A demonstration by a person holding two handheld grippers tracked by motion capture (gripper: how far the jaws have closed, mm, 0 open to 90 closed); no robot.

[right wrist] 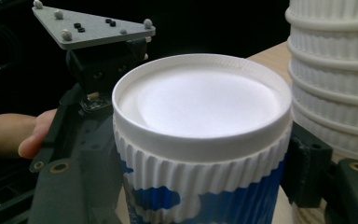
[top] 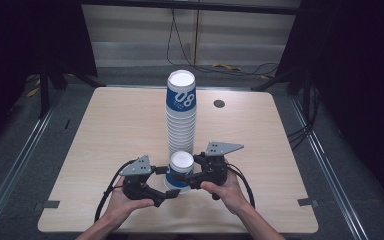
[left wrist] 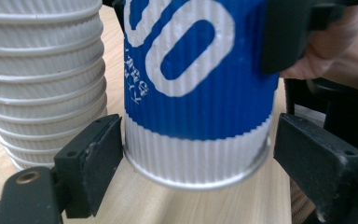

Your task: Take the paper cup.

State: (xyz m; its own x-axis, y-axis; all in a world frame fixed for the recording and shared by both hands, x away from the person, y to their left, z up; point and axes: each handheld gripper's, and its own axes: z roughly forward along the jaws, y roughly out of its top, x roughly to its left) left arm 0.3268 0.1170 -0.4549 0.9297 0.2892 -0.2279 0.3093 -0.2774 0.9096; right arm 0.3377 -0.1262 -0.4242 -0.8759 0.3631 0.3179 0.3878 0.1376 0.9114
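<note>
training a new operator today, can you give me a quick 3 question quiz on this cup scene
1. True or false: the single cup stands upside down.
2. Which gripper clamps it near its upper end: A) left gripper B) right gripper?
3. What stands just behind the single cup on the table?

Key: 1 true. 2 B; the left jaws flank its lower rim with gaps. 3 the tall cup stack.

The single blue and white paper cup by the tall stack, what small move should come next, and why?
Probably lower the single cup the last bit onto the table. The right gripper clamps it near the upper rim, and its base looks tilted just off the wood, between the left gripper's open jaws. The cup stack stands close behind.
</note>
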